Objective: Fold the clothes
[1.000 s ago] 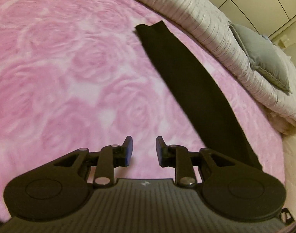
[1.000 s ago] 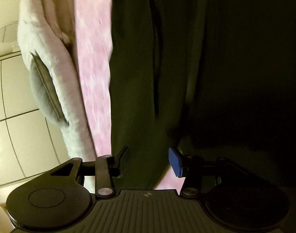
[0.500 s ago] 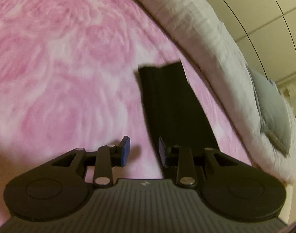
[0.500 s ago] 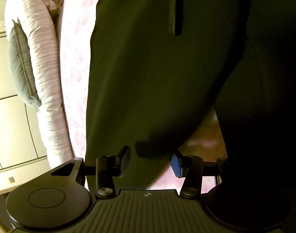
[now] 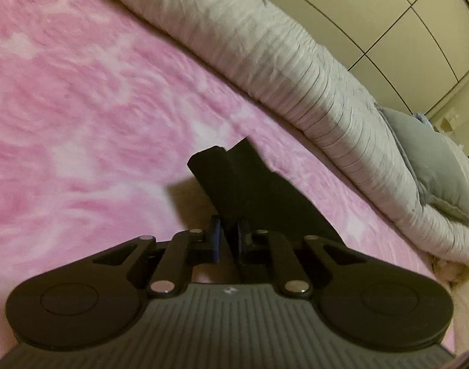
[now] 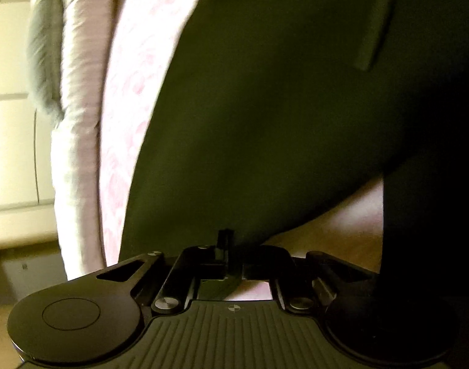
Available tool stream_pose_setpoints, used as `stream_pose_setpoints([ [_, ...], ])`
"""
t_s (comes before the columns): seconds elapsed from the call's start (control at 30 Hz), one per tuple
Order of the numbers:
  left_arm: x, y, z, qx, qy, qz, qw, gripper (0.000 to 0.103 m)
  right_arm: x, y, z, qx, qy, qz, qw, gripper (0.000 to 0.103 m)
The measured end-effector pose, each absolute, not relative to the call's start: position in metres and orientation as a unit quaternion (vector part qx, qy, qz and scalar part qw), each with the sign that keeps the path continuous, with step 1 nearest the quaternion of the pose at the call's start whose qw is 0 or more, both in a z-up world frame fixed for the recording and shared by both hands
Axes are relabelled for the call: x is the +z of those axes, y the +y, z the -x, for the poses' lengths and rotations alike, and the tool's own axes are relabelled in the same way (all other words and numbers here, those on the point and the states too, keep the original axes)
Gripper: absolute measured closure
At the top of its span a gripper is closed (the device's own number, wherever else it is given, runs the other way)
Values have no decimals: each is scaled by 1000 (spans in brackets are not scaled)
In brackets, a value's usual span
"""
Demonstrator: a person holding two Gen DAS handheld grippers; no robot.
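A black garment point(image 5: 250, 181), long and narrow like a trouser leg, lies on a pink rose-patterned blanket point(image 5: 80, 107). In the left wrist view my left gripper point(image 5: 228, 230) is closing on the garment's near end; the dark cloth sits pinched between its pads and lifts toward me. In the right wrist view the wide dark part of the garment point(image 6: 280, 107) fills the middle. My right gripper point(image 6: 233, 246) is closing on that part's lower edge, with cloth between the jaws. A dark strip point(image 6: 376, 24) lies on the cloth at upper right.
A rolled grey-white ribbed duvet point(image 5: 280, 70) runs along the blanket's far edge, with a grey pillow point(image 5: 431, 166) on it. Beige wardrobe panels point(image 5: 403, 30) stand behind. A dark shape point(image 6: 428, 230) covers the right side of the right wrist view.
Both grippers moved onto the black garment and shut from open, the left on its narrow end, the right on the wide part's edge. The garment's narrow end now rises off the blanket.
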State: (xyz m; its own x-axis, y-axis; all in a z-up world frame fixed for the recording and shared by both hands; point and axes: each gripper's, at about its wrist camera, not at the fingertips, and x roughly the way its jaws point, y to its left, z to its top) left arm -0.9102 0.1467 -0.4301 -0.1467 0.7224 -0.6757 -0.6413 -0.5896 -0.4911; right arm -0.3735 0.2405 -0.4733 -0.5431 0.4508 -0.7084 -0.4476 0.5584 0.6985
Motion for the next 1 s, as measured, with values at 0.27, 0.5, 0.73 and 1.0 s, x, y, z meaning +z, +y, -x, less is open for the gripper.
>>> stream_pose_setpoints([
  [0.27, -444, 81, 904, 777, 55, 461, 424, 89, -487, 242, 385, 483, 755, 62, 439, 91],
  [0.5, -410, 64, 896, 822, 73, 433, 363, 89, -435, 226, 389, 582, 694, 141, 401, 50],
  [0.73, -383, 8, 826, 785, 84, 474, 391, 88, -379, 179, 315, 654, 463, 317, 507, 50],
  [1.0, -381, -39, 624, 683, 88, 548, 475, 88, -378, 128, 122, 588, 306, 433, 611, 50],
])
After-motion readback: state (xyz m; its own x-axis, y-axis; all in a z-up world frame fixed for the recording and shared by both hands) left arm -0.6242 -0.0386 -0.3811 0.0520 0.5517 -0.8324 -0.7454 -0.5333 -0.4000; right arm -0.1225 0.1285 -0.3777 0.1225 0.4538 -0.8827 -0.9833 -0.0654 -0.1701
